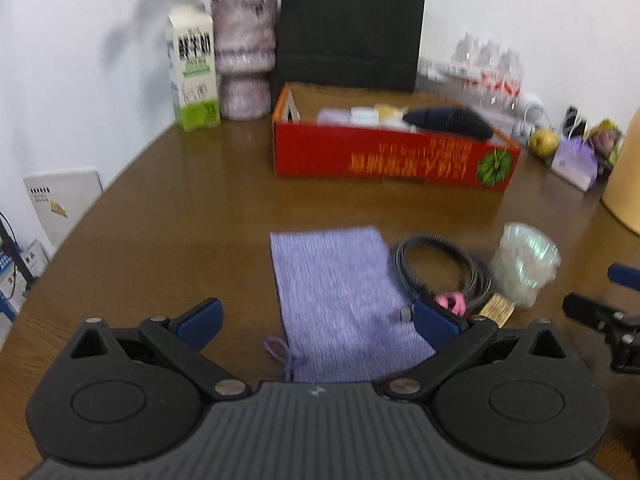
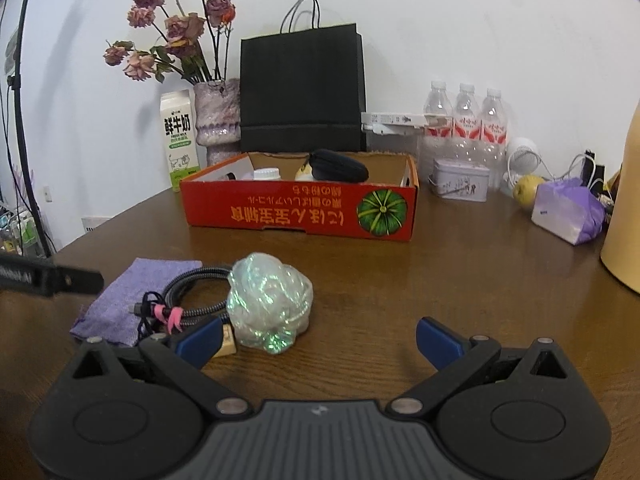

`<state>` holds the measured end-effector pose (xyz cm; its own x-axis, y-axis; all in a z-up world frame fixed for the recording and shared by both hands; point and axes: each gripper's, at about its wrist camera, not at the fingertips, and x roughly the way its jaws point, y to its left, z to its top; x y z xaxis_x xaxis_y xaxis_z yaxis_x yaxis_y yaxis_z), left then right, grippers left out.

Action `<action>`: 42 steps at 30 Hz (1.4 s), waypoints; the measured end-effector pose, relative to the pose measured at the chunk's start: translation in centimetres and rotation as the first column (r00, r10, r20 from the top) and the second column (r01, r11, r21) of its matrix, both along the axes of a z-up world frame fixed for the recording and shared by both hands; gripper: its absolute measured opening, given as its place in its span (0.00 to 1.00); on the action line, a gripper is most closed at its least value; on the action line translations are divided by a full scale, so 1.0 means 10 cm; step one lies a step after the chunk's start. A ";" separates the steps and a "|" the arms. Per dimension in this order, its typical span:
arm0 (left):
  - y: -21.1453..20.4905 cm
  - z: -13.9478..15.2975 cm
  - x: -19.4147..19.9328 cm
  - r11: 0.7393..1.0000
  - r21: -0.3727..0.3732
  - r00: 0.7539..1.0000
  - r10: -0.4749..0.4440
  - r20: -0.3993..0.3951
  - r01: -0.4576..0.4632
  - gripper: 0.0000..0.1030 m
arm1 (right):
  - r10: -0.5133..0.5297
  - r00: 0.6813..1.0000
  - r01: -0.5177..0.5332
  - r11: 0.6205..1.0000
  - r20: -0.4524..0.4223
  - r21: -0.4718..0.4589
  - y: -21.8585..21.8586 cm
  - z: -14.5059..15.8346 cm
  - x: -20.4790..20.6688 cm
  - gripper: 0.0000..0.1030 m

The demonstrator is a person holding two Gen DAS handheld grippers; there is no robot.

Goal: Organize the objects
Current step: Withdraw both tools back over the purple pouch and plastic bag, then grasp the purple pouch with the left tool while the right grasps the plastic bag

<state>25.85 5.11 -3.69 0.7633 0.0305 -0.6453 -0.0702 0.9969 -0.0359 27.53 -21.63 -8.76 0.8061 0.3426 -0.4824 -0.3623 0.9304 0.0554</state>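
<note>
Both the left gripper (image 1: 316,322) and right gripper (image 2: 318,338) have jaws apart; purple pouch (image 1: 336,300) lies at frame centre.

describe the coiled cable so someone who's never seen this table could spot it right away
Start at the red box on the brown table. In front of it lie three things in a row; the cable is the middle one, a dark braided coil tied with a pink strap.

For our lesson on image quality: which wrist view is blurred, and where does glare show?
Left wrist view: motion-blurred throughout, milk carton lettering smeared. Right wrist view: sharp, carton text legible, soft glare on the wooden table; both bend edges, fisheye.
</note>
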 end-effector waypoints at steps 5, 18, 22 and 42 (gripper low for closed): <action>-0.08 -0.17 0.14 0.999 -0.029 0.997 -0.038 -0.063 0.036 1.00 | 0.002 1.000 -0.002 1.000 -0.015 -0.001 0.01 -0.04 0.02 1.00; -0.25 -0.33 0.21 0.999 0.030 0.999 -0.037 -0.017 0.038 1.00 | 0.021 0.999 -0.021 1.000 -0.048 -0.009 0.05 -0.09 0.05 1.00; -0.24 -0.32 0.19 0.999 0.031 0.999 -0.042 -0.018 0.042 1.00 | 0.019 0.998 -0.019 1.000 -0.054 -0.009 0.04 -0.11 0.06 1.00; 0.26 -0.32 -0.08 0.998 0.041 0.999 0.048 -0.017 -0.047 1.00 | 0.015 0.998 -0.015 1.000 -0.063 -0.005 0.03 -0.11 0.07 1.00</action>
